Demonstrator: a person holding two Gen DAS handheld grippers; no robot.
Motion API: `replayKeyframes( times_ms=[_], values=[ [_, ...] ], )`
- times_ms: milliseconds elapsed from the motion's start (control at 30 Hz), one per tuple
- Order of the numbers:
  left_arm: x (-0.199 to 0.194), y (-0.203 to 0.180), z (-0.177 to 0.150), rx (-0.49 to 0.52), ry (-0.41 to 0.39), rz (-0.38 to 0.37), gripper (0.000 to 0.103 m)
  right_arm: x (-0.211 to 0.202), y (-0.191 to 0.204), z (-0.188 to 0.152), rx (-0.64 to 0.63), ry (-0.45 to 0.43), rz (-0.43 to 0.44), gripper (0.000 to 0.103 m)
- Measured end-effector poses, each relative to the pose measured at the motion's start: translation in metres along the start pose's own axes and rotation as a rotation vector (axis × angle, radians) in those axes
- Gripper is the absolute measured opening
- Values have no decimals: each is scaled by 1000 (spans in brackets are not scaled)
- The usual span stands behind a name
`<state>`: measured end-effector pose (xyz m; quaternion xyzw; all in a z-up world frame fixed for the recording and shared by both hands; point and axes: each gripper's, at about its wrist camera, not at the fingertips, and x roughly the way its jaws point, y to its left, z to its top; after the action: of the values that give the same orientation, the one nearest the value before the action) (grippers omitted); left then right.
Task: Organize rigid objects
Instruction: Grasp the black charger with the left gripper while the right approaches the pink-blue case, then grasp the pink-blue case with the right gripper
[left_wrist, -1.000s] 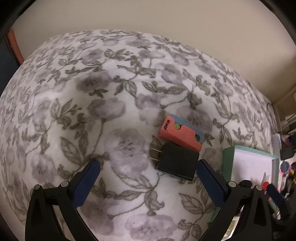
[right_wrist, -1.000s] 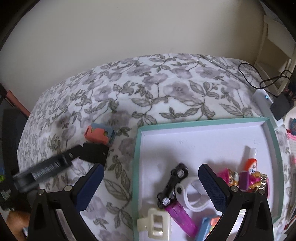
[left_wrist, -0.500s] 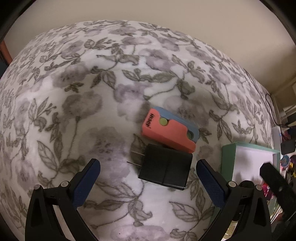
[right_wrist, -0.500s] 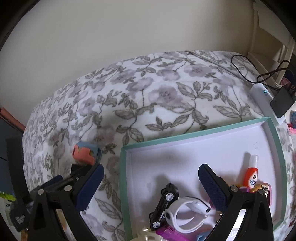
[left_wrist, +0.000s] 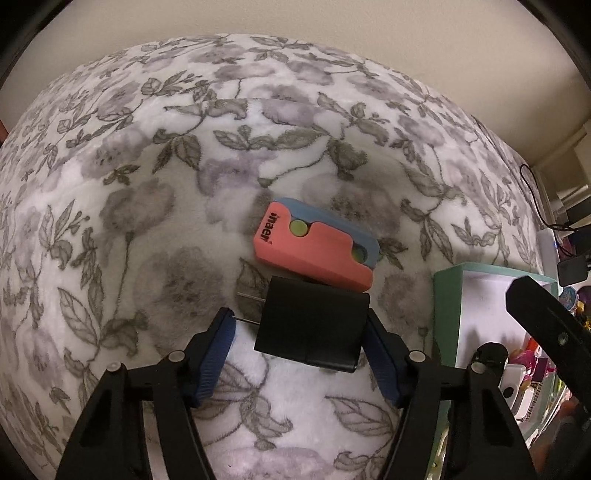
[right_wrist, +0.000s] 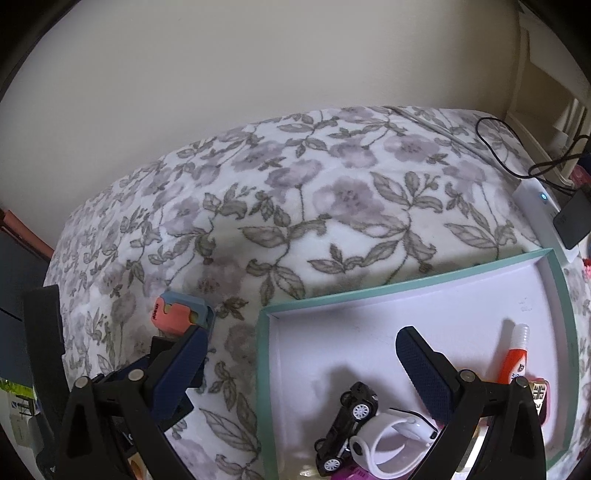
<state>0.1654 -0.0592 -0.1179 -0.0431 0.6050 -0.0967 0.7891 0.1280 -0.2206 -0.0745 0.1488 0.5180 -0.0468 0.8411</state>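
A black plug adapter (left_wrist: 312, 328) lies on the floral blanket (left_wrist: 147, 184), its two prongs pointing left. My left gripper (left_wrist: 301, 338) has closed around it: the right pad touches its right side, the left pad sits at the prong tips. A coral and blue case (left_wrist: 317, 251) lies just behind the adapter and also shows in the right wrist view (right_wrist: 181, 314). My right gripper (right_wrist: 301, 356) is open and empty above the left rim of the teal-edged tray (right_wrist: 406, 290).
The tray holds a black toy car (right_wrist: 347, 430), a white loop-shaped object (right_wrist: 391, 443), an orange glue tube (right_wrist: 515, 358) and other small toys. A white power strip (right_wrist: 539, 218) with cables lies at the blanket's right edge. A wall stands behind.
My left gripper moved forward over the adapter and narrowed from wide open to around it. The right gripper shifted left and up over the tray's edge, still open.
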Motion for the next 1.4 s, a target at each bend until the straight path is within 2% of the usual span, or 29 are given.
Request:
replayKeyframes(
  times_ms=[200,733,900,1033,1100,1400],
  values=[
    [-4,14,0,-32,5,-16,70,9,10,2,-12,6,17,103],
    [-32,123,6,-296,-53,87,70,33,82,0,-150,6,41,103],
    [-40,137,7,-336,-80,109,70,52,99,-2,-163,38,32,103],
    [-41,146,7,-369,-85,91,70,65,111,-3,-160,56,24,102],
    [-42,148,4,-375,-86,85,70,72,115,-3,-150,67,20,97],
    [-33,152,4,-392,-66,67,70,93,124,-2,-119,94,-38,96]
  ],
)
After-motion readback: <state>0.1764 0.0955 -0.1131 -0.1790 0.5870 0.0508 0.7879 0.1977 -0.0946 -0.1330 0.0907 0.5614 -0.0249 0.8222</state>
